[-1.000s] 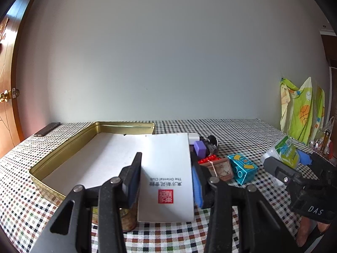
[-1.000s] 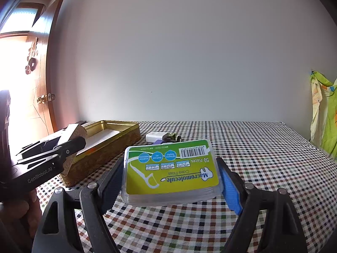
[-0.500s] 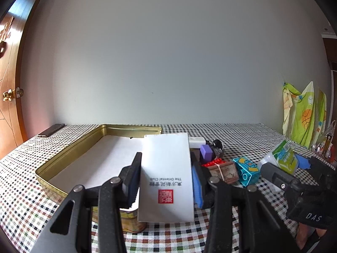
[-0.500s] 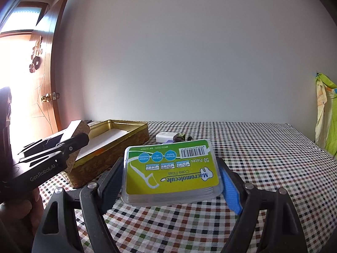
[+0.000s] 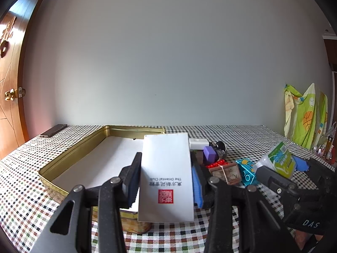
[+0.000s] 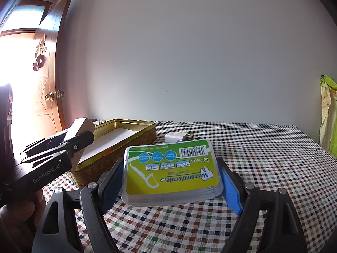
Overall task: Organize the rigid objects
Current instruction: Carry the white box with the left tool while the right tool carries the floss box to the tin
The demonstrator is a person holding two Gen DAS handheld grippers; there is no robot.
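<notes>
Tongs in both hands are loaded above the checked table (image 6: 263, 147). The left tongs (image 5: 166, 181) clamp a white box (image 5: 167, 168) with a red seal, held over the near right corner of the open gold tin (image 5: 69, 162), whose floor is lined in white. The right tongs (image 6: 171, 178) grip a clear floss-pick case (image 6: 171, 168) with a green label, raised just off the cloth, right of the tin. Between the two lie loose pieces: a white charger (image 5: 198, 143), a purple block (image 5: 209, 154), red beads (image 5: 215, 164) and a teal brick (image 5: 246, 170).
</notes>
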